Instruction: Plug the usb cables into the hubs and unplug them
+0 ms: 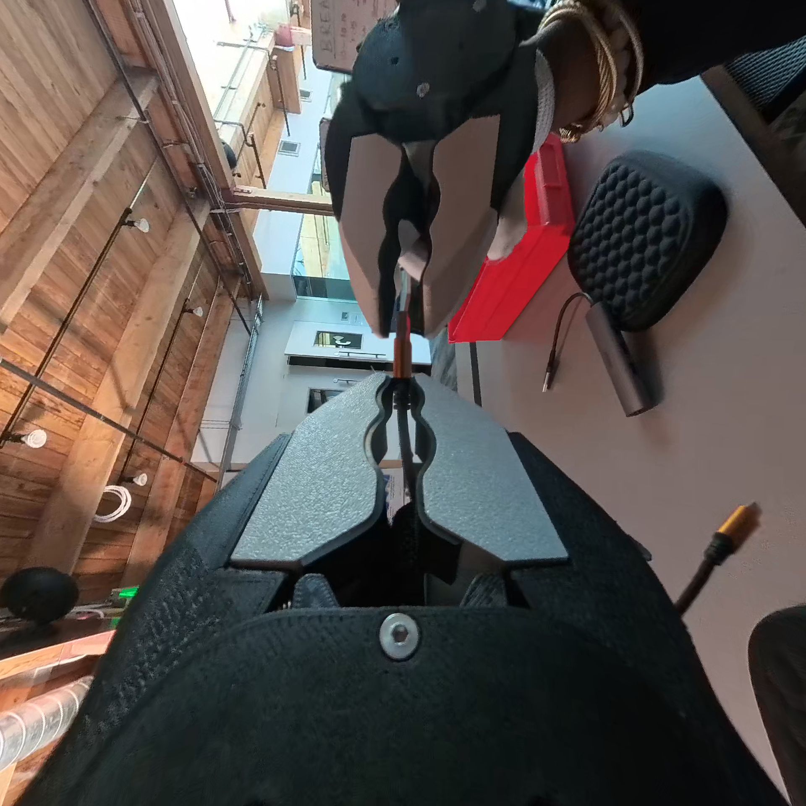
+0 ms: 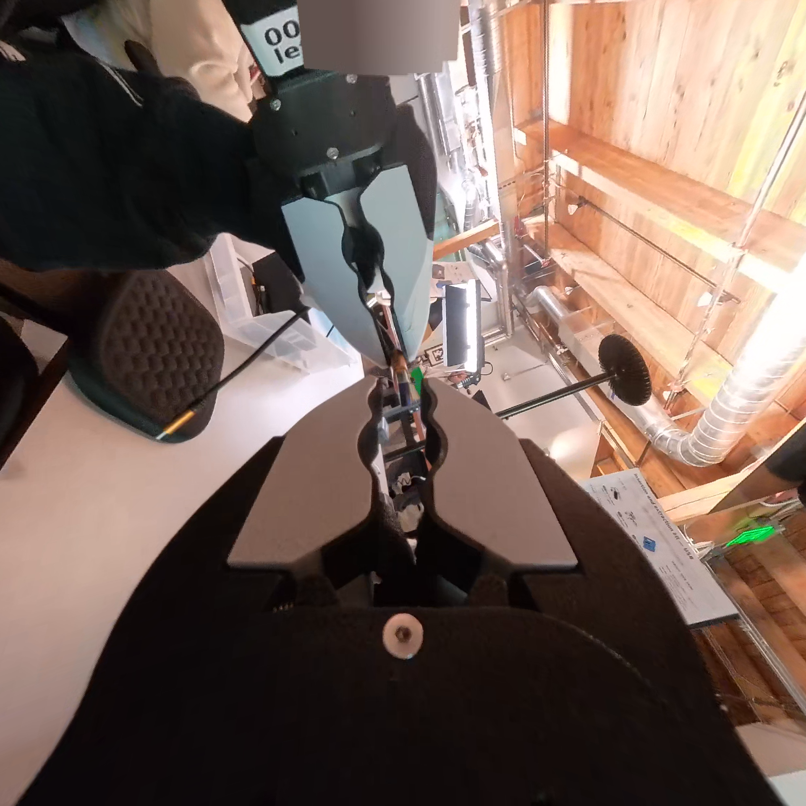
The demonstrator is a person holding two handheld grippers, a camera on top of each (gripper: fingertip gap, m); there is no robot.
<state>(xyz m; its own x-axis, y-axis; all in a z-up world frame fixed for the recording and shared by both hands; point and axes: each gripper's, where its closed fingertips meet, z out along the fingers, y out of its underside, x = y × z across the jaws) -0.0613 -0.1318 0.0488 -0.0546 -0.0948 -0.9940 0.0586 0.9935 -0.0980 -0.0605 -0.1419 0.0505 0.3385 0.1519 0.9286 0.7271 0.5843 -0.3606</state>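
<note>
Between the two grippers, in the left wrist view, an orange USB plug [image 1: 401, 352] runs lengthwise straight ahead. The left gripper [image 1: 400, 384] is closed on its black cable, and the plug points into the facing right gripper [image 1: 403, 320], whose fingers are pinched on a slim silver part. A grey hub [image 1: 619, 362] lies apart on the white table [image 1: 719, 436], long axis along the tabletop, by a red bin [image 1: 523, 270].

Seen from the right wrist view, the right gripper [image 2: 401, 381] is nearly closed; whether it grips is unclear. The left gripper [image 2: 394, 349] opposite bears a white printed label [image 2: 279, 43].
</note>
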